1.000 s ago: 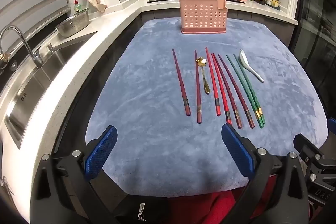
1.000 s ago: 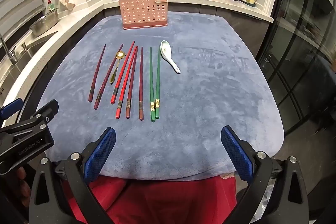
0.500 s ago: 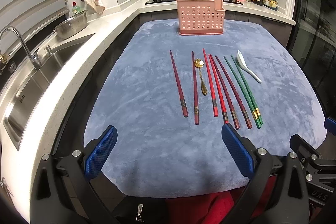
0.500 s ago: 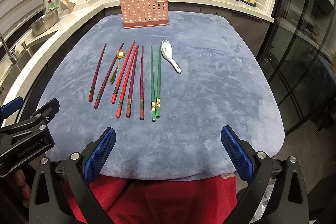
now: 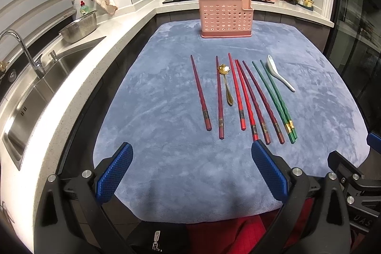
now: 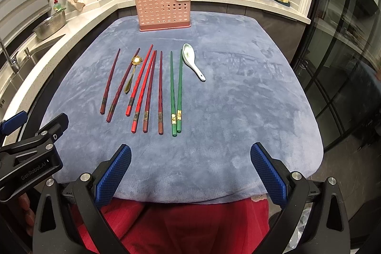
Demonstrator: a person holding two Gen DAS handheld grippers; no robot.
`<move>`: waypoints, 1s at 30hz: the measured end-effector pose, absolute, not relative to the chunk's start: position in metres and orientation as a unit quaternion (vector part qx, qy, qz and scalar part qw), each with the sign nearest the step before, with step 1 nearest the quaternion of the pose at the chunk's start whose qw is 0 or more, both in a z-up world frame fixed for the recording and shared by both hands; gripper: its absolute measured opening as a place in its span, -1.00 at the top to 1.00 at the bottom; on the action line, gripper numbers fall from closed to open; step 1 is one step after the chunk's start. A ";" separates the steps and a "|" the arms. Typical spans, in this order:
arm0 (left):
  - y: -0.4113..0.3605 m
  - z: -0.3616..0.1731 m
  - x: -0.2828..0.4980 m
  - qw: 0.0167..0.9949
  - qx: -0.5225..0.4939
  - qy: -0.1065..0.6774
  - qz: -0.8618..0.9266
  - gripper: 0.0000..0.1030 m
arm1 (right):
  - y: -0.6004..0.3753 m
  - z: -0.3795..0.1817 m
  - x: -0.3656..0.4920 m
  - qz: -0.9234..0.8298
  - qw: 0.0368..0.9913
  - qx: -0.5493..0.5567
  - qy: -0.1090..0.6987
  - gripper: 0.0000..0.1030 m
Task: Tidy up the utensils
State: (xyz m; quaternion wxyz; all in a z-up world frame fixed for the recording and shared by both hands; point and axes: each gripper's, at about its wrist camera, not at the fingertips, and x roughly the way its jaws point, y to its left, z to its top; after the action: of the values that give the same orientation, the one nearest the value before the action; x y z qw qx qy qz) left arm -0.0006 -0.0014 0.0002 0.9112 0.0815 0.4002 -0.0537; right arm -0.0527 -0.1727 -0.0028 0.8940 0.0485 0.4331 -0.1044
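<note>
Right now your left gripper [image 5: 190,173] hangs low over the near edge of the bench, its blue-padded fingers [image 5: 113,174] spread wide with nothing between them, so you have yet to commit to any piece. Everything you need lies ahead on the grey-blue plush cloth [image 5: 147,111] that covers the bench.

Working from the left: two dark red chopsticks [image 5: 199,92] lie apart from each other. Just right of the second sits a small gold metal spoon with a flower-shaped bowl [image 5: 226,85], handle pointing toward you. Next come brighter red and dark red chopsticks [image 5: 247,99], fanned so their tips crowd together. Then a pair of green chopsticks with gold bands [image 6: 176,89] lies nearly parallel, and beside their tips rests a white ceramic soup spoon [image 6: 192,61]. All thick ends face you, which probably suits a grasp from your side.

At the far end stands the pink perforated plastic utensil holder [image 5: 225,17], upright and apparently empty, well apart from the row.

Your right gripper [image 6: 190,173] also waits at the near edge, fingers [image 6: 268,174] wide open and empty.

For room: the cloth right of the white spoon is bare, and a broad strip separates the row from the holder. On the left, the bench edge drops toward a steel sink [image 5: 35,92]. Judge the clustered red sticks as the tight spot; the outer pieces should lift more freely.
</note>
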 end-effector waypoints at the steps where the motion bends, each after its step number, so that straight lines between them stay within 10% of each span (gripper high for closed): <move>1: -0.001 0.000 -0.001 0.911 0.082 0.400 -0.053 -0.85 | -0.172 -0.003 -0.053 -0.105 0.894 0.049 0.433 -0.87; 30: -0.001 -0.001 -0.002 0.912 0.083 0.399 -0.054 -0.85 | -0.173 -0.004 -0.053 -0.104 0.894 0.050 0.434 -0.87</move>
State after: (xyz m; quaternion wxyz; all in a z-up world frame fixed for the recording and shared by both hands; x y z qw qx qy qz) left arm -0.0017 -0.0007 -0.0008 0.9117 0.0825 0.3990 -0.0537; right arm -0.0535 -0.1730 -0.0036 0.8937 0.0496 0.4336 -0.1040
